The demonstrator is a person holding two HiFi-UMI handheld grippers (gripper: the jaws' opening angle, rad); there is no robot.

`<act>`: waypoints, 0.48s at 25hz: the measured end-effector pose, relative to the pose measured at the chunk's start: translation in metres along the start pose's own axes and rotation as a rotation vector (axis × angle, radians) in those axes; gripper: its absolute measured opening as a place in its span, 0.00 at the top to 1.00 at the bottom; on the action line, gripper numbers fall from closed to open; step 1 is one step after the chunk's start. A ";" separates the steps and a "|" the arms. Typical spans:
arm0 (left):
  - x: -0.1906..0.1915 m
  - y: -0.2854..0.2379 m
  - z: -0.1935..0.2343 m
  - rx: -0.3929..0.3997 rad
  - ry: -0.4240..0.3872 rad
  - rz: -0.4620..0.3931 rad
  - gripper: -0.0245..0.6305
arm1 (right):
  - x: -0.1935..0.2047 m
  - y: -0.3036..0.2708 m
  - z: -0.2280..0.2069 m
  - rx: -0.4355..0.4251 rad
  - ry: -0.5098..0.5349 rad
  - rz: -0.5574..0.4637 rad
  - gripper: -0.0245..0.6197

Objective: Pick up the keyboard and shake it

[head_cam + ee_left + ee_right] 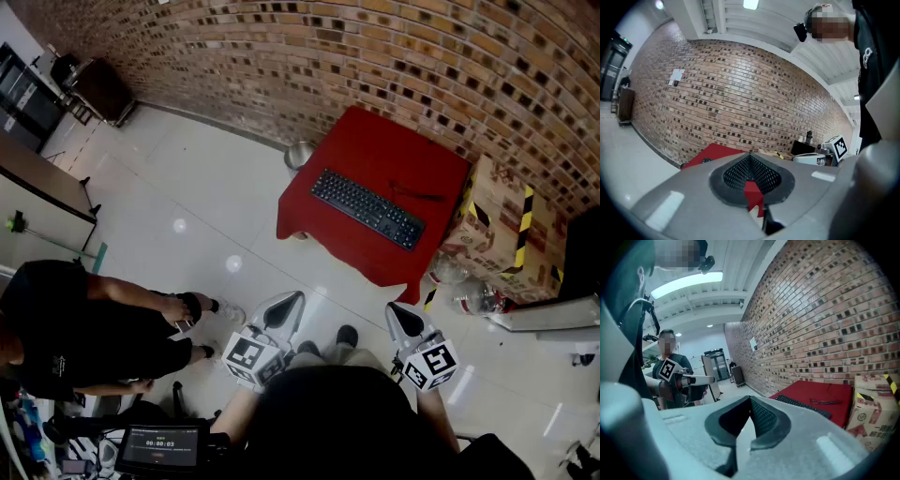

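Observation:
A black keyboard (pixel 367 207) lies slantwise on a small table under a red cloth (pixel 375 141) against the brick wall; its cable (pixel 419 195) trails on the cloth behind it. In the right gripper view the keyboard (pixel 802 406) shows far ahead on the red cloth (pixel 834 394). My left gripper (pixel 292 301) and right gripper (pixel 397 314) hang close to my body, well short of the table, both shut with nothing between the jaws. The left gripper (pixel 751 165) points at the brick wall, with a corner of the red cloth (pixel 712 152) beyond it. The right gripper (pixel 750 408) is likewise shut.
A cardboard box with yellow-black tape (pixel 511 234) stands right of the table, plastic bottles (pixel 469 300) on the floor by it. A metal bowl (pixel 300 155) sits by the table's left corner. A person in black (pixel 84 328) stands at my left. White tiled floor lies between me and the table.

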State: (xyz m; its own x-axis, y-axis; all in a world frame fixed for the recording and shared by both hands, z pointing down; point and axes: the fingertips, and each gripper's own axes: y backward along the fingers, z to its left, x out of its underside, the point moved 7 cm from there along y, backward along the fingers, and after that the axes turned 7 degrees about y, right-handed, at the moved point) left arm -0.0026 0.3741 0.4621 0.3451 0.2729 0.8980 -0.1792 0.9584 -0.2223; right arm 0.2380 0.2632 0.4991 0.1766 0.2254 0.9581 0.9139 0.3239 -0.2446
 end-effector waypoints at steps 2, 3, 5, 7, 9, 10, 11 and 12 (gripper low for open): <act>0.002 -0.006 0.003 -0.029 -0.022 -0.004 0.94 | 0.003 -0.001 -0.011 -0.003 -0.002 0.010 0.97; 0.002 -0.009 0.004 -0.038 -0.028 -0.006 0.94 | 0.003 -0.002 -0.016 -0.006 -0.001 0.014 0.97; 0.001 -0.016 0.006 -0.045 -0.026 -0.007 0.94 | 0.002 -0.005 -0.025 -0.012 0.006 0.020 0.97; 0.000 -0.022 0.008 -0.044 -0.018 -0.001 0.94 | 0.001 -0.009 -0.033 -0.014 0.008 0.027 0.97; 0.000 -0.029 0.011 -0.038 -0.013 0.010 0.94 | 0.003 -0.012 -0.041 -0.009 0.000 0.040 0.97; 0.000 -0.033 0.014 -0.035 -0.011 0.015 0.94 | 0.004 -0.014 -0.045 -0.005 -0.004 0.047 0.97; -0.001 -0.036 0.017 -0.032 -0.009 0.020 0.94 | 0.004 -0.016 -0.048 -0.002 -0.006 0.053 0.97; -0.001 -0.041 0.021 -0.030 -0.007 0.024 0.94 | 0.004 -0.019 -0.051 0.002 -0.006 0.059 0.97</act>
State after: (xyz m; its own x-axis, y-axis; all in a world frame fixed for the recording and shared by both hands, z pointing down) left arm -0.0150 0.3330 0.4779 0.3343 0.2950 0.8951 -0.1599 0.9537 -0.2546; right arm 0.2396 0.2111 0.5149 0.2279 0.2495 0.9412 0.9011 0.3122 -0.3009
